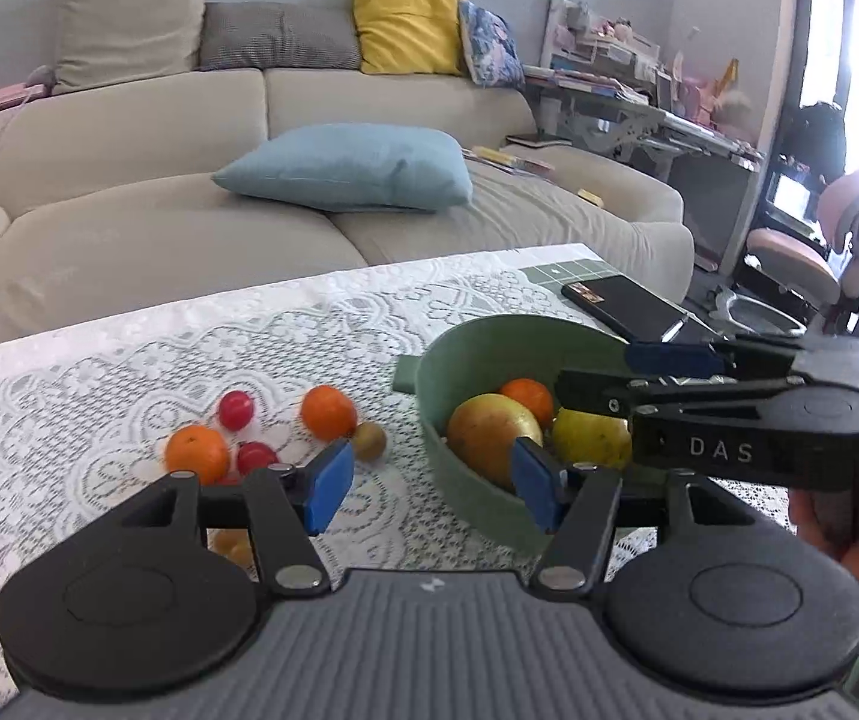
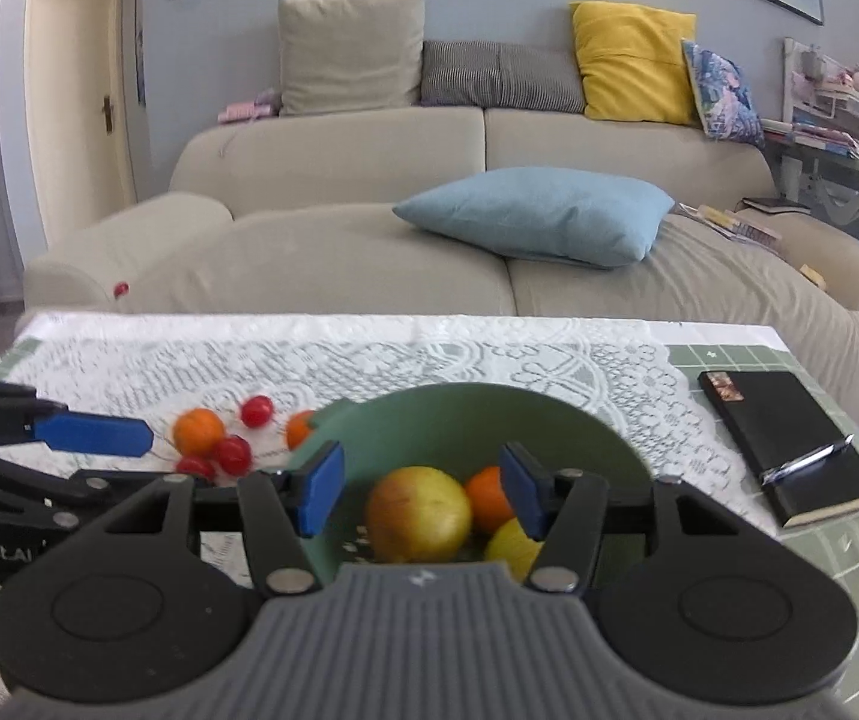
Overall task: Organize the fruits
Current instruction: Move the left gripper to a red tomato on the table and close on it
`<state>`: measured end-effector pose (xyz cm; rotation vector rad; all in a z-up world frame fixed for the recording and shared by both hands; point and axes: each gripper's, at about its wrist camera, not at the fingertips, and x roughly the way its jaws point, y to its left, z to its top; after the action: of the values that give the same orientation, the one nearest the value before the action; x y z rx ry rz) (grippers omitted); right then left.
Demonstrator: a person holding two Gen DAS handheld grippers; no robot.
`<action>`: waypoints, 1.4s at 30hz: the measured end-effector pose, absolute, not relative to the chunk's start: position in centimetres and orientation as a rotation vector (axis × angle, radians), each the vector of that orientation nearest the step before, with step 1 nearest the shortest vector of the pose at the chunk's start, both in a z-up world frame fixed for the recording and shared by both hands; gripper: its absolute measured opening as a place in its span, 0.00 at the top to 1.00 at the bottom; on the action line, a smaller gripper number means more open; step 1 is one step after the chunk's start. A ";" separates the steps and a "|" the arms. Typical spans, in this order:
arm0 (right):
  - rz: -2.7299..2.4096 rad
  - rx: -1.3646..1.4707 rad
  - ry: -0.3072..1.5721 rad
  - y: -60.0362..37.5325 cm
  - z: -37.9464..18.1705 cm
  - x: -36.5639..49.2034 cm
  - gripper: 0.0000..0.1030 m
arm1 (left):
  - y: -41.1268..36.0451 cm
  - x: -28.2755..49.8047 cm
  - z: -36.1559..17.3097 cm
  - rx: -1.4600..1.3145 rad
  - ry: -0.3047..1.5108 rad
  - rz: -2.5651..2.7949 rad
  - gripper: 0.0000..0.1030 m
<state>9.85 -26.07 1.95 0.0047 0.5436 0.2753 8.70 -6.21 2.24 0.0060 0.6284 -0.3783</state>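
A green bowl sits on the lace cloth and holds an apple, an orange and a yellow fruit. Left of the bowl lie two loose oranges, small red fruits and a brown kiwi-like fruit. My left gripper is open and holds nothing, over the cloth by the bowl's left rim. My right gripper hovers open above the bowl, its pads clear of the apple.
A black notebook with a pen on it lies right of the bowl on the green tabletop. Beyond the table's far edge stands a beige sofa with a blue cushion and one red fruit. A person's hand grips the right tool.
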 end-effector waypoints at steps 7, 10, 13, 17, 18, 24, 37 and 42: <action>0.293 0.006 0.503 -23.1 0.7 7.1 0.46 | -3.4 6.9 1.4 -0.038 0.616 -0.318 0.31; 0.295 -0.039 0.490 -21.6 -0.3 6.3 0.45 | -2.5 6.3 0.8 -0.050 0.623 -0.305 0.31; 0.297 -0.094 0.479 -20.4 -1.5 5.6 0.45 | -1.9 5.8 0.0 -0.053 0.633 -0.292 0.31; 0.318 -0.118 0.482 -19.6 -2.8 5.5 0.45 | -1.2 5.2 -1.4 -0.054 0.653 -0.272 0.31; 0.316 -0.123 0.481 -19.5 -3.1 5.5 0.44 | -1.1 5.0 -1.7 -0.057 0.660 -0.273 0.31; 0.306 -0.148 0.432 -19.3 -3.8 4.7 0.43 | -0.1 4.1 -3.6 -0.071 0.675 -0.301 0.31; 0.364 -0.209 0.374 -17.6 -4.6 3.0 0.65 | -0.7 3.0 -5.2 -0.005 0.680 -0.359 0.36; 0.382 -0.192 0.396 -17.6 -4.9 3.1 0.65 | -0.8 3.4 -6.0 -0.001 0.699 -0.335 0.45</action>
<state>3.12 -17.60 -4.86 -0.1923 0.3958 0.3816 3.43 -0.84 -6.01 -0.0005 0.6986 -0.3347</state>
